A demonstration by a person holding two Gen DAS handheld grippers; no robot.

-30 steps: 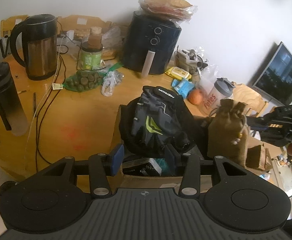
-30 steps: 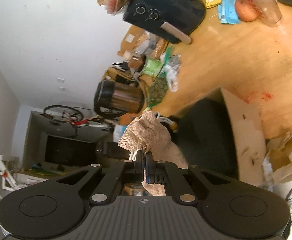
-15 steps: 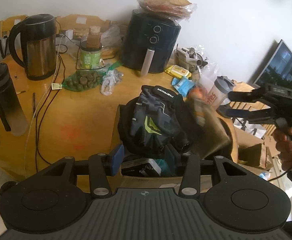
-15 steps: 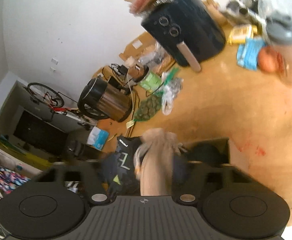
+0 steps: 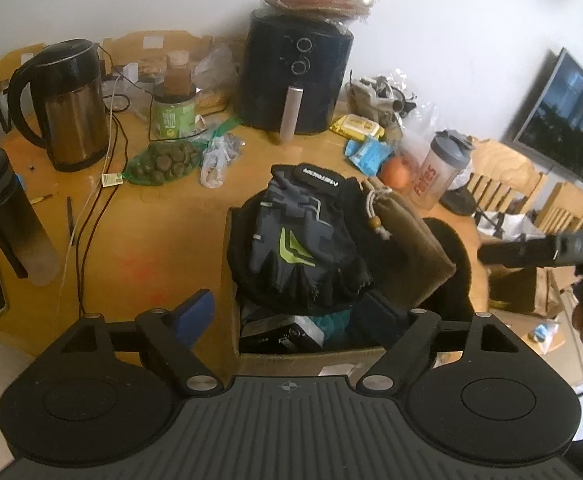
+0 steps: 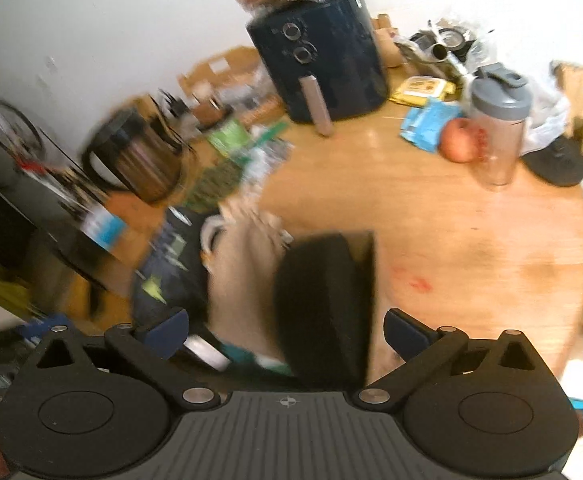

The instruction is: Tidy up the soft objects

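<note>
Burlap pouch (image 5: pixel 407 248) lies slumped in the cardboard box (image 5: pixel 311 354) beside the knit glove (image 5: pixel 299 240); my left view shows its beaded drawstring, the right only blur. Both tools, left (image 5: pixel 307 312) and right (image 6: pixel 287 328), have just been opening and grip nothing.

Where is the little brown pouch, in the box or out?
In: the burlap pouch lies tilted in the cardboard box, beside the glove.

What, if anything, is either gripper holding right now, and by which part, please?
Nothing is held. The right gripper and left gripper have just been opening, both empty; the burlap pouch lies loose in the cardboard box.
</note>
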